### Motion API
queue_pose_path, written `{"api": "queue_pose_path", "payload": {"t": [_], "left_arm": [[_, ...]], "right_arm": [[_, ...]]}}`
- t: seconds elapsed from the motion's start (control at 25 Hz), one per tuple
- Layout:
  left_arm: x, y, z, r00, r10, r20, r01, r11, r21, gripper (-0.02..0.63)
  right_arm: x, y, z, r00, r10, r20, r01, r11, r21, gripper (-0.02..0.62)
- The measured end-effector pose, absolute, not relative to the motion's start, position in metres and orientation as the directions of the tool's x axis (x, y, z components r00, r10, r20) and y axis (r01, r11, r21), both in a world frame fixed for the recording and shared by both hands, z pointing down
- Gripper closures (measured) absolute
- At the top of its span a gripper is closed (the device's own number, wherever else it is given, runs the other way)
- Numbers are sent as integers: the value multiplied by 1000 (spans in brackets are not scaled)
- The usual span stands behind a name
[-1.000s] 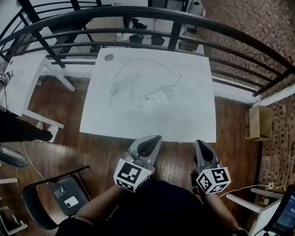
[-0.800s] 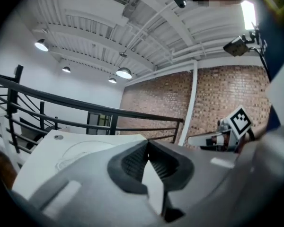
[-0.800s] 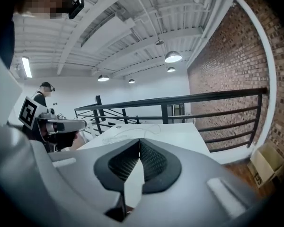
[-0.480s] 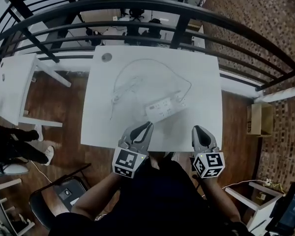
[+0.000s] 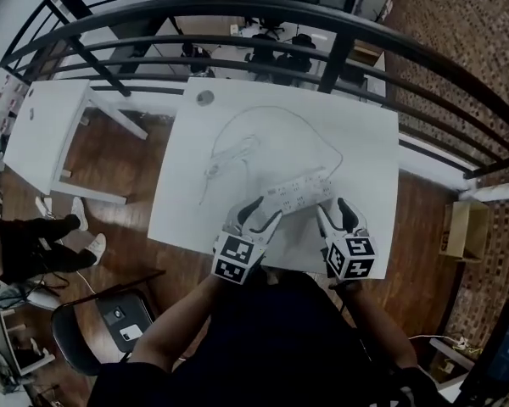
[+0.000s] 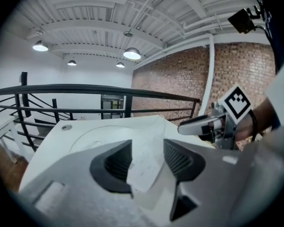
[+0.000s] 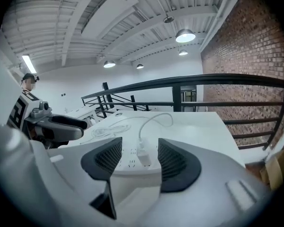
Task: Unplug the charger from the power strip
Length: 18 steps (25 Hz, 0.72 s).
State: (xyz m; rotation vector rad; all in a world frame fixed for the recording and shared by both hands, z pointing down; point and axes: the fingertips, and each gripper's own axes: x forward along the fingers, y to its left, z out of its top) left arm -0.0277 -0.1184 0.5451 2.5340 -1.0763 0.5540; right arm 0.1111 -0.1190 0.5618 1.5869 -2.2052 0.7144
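Both were clenched near my body 1 second ago; now they reach over the surface (image 5: pixel 356 142), jaws just opened. My right gripper (image 5: pixel 335 213) is released around the charger (image 7: pixel 143 156), plugged into the power strip (image 5: pixel 301 195). My left gripper (image 5: pixel 259 214) is released, straddling the strip's left end.

**Both grippers: moved in over the table, jaws opened**

1. grey two-jaw left gripper (image 5: pixel 261 213): was short of the near edge of the white rectangular table (image 5: pixel 356 134) with its jaws together. It is now past that edge. Its jaws have just been opening, and the near end of the white oblong plastic power strip (image 5: pixel 299 195) lies between them, not gripped.
2. grey two-jaw right gripper (image 5: pixel 332 211): made the same advance past the near edge. Its jaws have just been opening, and the small white charger plug (image 7: pixel 143 156) stands between them, untouched.
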Motion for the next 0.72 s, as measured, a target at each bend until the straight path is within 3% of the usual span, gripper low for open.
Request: {"api": "queue_pose_path", "payload": {"t": [0.12, 0.4, 0.72], "left_arm": [[-14, -123, 569, 636, -580, 509, -717, -689, 111, 375], [13, -138, 635, 593, -511, 622, -685, -726, 57, 367], [31, -148, 662, 603, -474, 642, -642, -766, 37, 367]], "right_arm": [[103, -133, 578, -326, -761, 561, -945, 269, -185, 327], [90, -156, 621, -262, -722, 640, -958, 273, -84, 328], [90, -162, 655, -216, -659, 721, -961, 273, -39, 353]]}}
